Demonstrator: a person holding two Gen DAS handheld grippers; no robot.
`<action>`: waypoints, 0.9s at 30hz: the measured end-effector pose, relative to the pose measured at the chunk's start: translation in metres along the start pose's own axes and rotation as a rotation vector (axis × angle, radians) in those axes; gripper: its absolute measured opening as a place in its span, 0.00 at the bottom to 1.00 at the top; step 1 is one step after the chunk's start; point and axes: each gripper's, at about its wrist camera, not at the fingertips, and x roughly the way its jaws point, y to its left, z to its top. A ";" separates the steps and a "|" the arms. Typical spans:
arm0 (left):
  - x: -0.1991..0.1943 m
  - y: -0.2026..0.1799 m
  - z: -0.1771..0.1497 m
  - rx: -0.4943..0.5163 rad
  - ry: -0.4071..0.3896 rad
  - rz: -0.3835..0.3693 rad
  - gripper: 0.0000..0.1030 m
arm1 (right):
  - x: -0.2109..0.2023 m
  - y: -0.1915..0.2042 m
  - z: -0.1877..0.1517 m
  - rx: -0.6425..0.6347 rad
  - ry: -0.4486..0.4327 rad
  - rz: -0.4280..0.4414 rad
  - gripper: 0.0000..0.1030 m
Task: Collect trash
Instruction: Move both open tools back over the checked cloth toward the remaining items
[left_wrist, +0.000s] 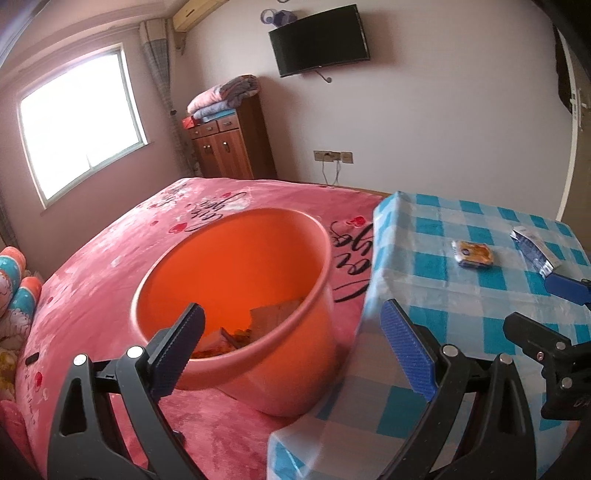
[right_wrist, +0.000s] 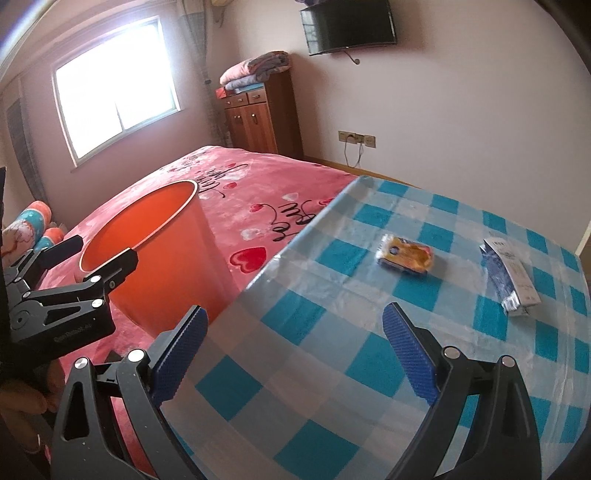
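The orange bin (left_wrist: 236, 295) on the bed (left_wrist: 110, 266) already holds some scraps. Two pieces remain on the desk (right_wrist: 332, 332) right of the bin — a yellow packet (right_wrist: 404, 255) and a blue-white wrapper (right_wrist: 508, 275). Left claw (left_wrist: 291, 354) and right claw (right_wrist: 295, 354) are both spread, empty. Desk edge adjoins the bin; the approach path is unobstructed.

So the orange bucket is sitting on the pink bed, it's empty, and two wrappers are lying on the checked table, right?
Not quite: the orange bucket is not empty. The left wrist view shows paper and wrappers at its bottom. It does sit on the pink bed, and two wrappers lie on the checked table.
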 end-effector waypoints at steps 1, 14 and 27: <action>-0.001 -0.003 -0.001 0.005 0.001 -0.005 0.93 | -0.001 -0.002 -0.002 0.003 0.000 -0.003 0.92; -0.004 -0.041 -0.015 0.054 0.021 -0.080 0.93 | -0.018 -0.033 -0.027 0.056 -0.011 -0.067 0.92; 0.006 -0.083 -0.034 0.103 0.081 -0.189 0.93 | -0.026 -0.080 -0.051 0.180 -0.028 -0.095 0.92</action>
